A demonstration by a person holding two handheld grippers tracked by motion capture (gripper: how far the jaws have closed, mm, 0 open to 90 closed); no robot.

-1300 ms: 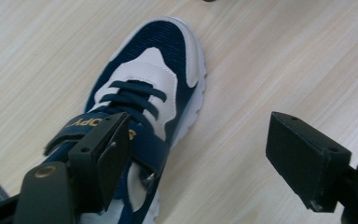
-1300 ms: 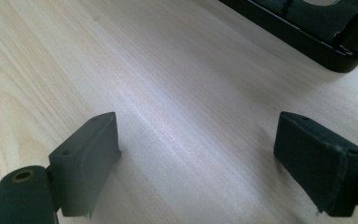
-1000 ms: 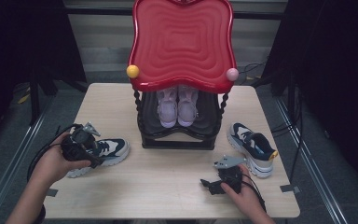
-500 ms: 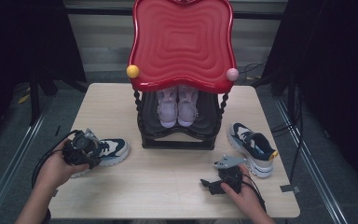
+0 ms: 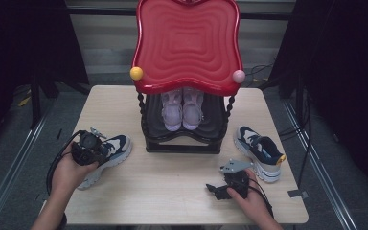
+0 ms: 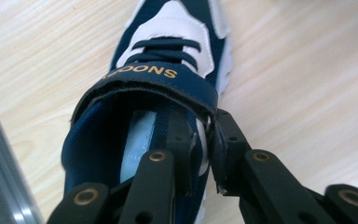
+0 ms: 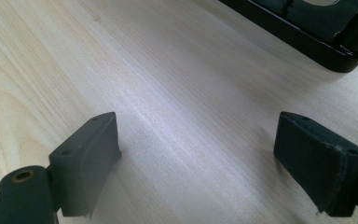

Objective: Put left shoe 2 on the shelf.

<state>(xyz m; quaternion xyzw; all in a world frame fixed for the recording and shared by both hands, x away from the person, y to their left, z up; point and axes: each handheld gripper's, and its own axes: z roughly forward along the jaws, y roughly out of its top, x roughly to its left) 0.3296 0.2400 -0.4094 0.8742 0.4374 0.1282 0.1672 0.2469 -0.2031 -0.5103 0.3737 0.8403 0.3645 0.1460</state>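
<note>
A navy and white sneaker (image 5: 112,152) (image 6: 168,46) lies at the table's left, toe pointing right and away. My left gripper (image 5: 91,146) (image 6: 207,135) sits at its heel end. Its jaws have just been closing: one jaw is inside the shoe and the other outside, and they pinch the collar's side wall. A matching sneaker (image 5: 261,151) lies at the right. My right gripper (image 5: 216,188) (image 7: 209,158) rests open on the bare wood near the front edge, pointing left, with nothing between its fingers.
A black shoe rack (image 5: 182,141) (image 7: 317,28) with a red wavy top (image 5: 187,43) stands at the table's middle back. A pair of pink shoes (image 5: 182,108) sits on its shelf. Cables trail from both grippers.
The left hand has shifted slightly toward the sneaker, and its gripper now grips the heel collar. The right hand and both sneakers have stayed in place.
</note>
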